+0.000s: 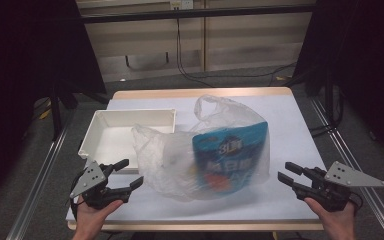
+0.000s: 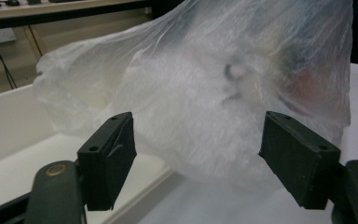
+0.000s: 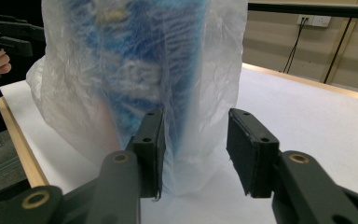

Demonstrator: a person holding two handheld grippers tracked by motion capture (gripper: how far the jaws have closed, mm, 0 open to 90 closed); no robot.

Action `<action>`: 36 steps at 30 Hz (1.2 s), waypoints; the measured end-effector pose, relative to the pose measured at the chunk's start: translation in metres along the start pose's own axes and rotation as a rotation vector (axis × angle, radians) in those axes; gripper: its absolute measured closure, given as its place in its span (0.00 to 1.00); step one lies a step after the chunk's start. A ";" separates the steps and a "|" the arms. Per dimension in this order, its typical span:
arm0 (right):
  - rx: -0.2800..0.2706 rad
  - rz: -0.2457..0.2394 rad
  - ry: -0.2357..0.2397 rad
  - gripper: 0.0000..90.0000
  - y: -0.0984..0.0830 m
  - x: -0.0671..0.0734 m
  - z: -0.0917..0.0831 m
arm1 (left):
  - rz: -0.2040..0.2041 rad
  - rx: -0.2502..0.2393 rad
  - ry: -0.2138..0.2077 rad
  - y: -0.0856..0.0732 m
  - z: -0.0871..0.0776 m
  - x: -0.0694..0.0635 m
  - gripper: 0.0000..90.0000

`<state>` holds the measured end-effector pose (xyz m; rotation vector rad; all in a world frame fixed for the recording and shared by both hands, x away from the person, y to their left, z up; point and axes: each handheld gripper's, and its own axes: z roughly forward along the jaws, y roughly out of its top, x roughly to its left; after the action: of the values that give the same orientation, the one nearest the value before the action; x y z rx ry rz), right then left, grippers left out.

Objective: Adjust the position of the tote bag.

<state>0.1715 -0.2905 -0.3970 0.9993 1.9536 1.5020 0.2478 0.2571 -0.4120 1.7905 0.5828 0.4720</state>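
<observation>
The jaws of the left gripper (image 1: 125,173) stand apart with nothing pressed between them; in the left gripper view the two black pads (image 2: 109,158) frame the crumpled side of the plastic bag (image 1: 180,160) without touching it. This gripper sits at the near left of the counter (image 1: 290,120), held in a hand (image 1: 92,215) that comes in from the near edge, its grey three-cornered plate (image 1: 87,177) on top. Just beyond it, on the left half of the counter, lies a white tray (image 1: 105,142) with low walls, its right near corner partly covered by the bag.

The bag rests in the middle of the counter, thin and translucent, its handle loop (image 1: 212,107) standing up at the far side. Inside it leans a blue packet (image 1: 230,155) with white lettering, its print blurred through the film. In the left gripper view the bag's contents are too hazy to tell apart.

At the near right, the right gripper (image 1: 287,171) points toward the bag, held in a hand (image 1: 337,220) with a grey plate (image 1: 352,175) on it. Its jaws are partly open and empty in the high view, a little apart from the bag's right side. In the right gripper view the left pad (image 3: 151,144) overlaps the bag's lower edge, but whether it touches the film I cannot tell; the other pad (image 3: 251,149) stands clear.
</observation>
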 end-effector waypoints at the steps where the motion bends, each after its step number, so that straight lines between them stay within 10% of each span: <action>1: -0.005 -0.004 0.002 0.67 0.003 0.000 0.001 | 0.009 0.000 -0.008 0.003 0.003 0.002 0.32; 6: -0.006 -0.013 0.031 0.71 0.015 -0.002 0.005 | -0.041 -0.017 -0.012 0.010 0.017 0.006 0.35; 36: -0.067 -0.072 0.096 0.75 0.105 -0.018 0.027 | -0.027 0.068 -0.043 -0.016 0.019 -0.002 0.35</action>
<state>0.2305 -0.2744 -0.3052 0.8334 1.9697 1.5902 0.2554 0.2454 -0.4323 1.8501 0.5986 0.3987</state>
